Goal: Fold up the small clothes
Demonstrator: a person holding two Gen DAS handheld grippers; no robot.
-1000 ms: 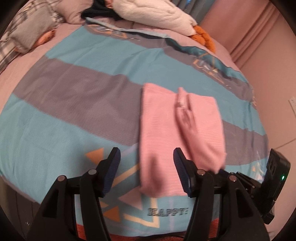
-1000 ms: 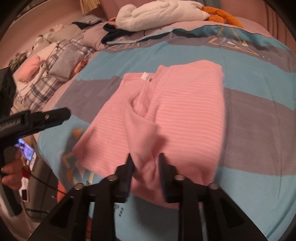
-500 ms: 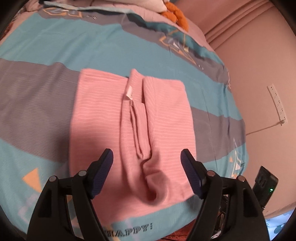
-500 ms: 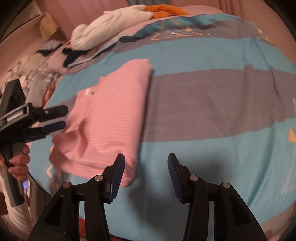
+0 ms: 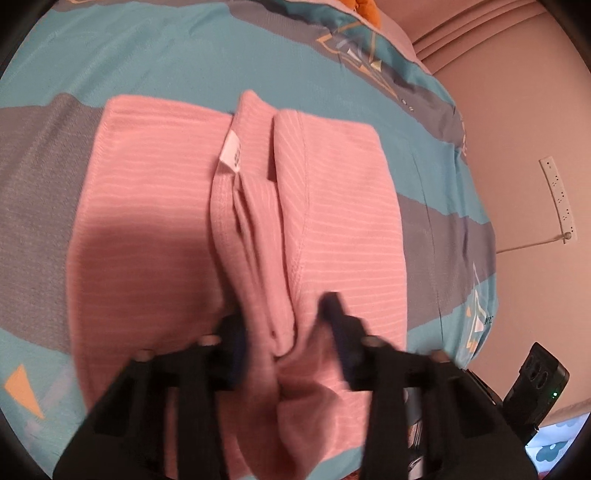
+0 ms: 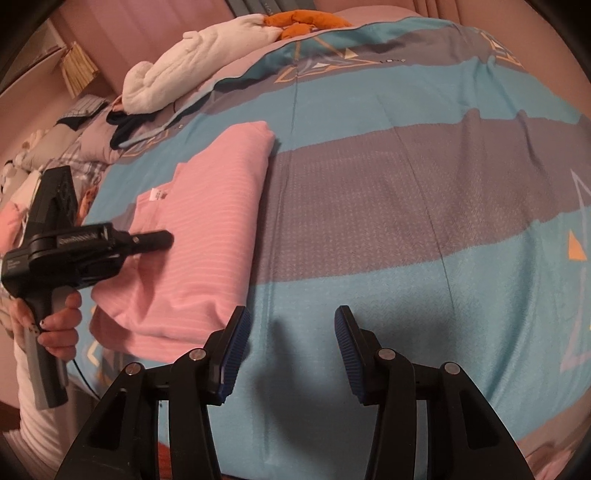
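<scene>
A pink striped garment (image 5: 147, 240) lies partly folded on the striped bedspread (image 5: 184, 55), with a white label (image 5: 231, 157) at its collar. My left gripper (image 5: 286, 328) is closing its jaws on the raised middle fold at the garment's near edge, and pink fabric fills the gap between the pads. The right wrist view shows the same garment (image 6: 214, 229) at the left, with a hand (image 6: 59, 325) holding the left gripper (image 6: 162, 240) over it. My right gripper (image 6: 291, 332) stands open over bare blue bedspread (image 6: 406, 184), to the right of the garment, with nothing between its fingers.
A white bundle (image 6: 192, 74) and an orange thing (image 6: 306, 20) lie at the far end of the bed. More clothes (image 6: 74, 147) are piled at the far left. A power strip (image 5: 561, 199) hangs on the wall beside the bed, above a black device (image 5: 535, 384).
My left gripper came down over the garment's middle fold and narrowed onto it. My right gripper let go of the pink fabric, opened, and swung right over bare bedspread.
</scene>
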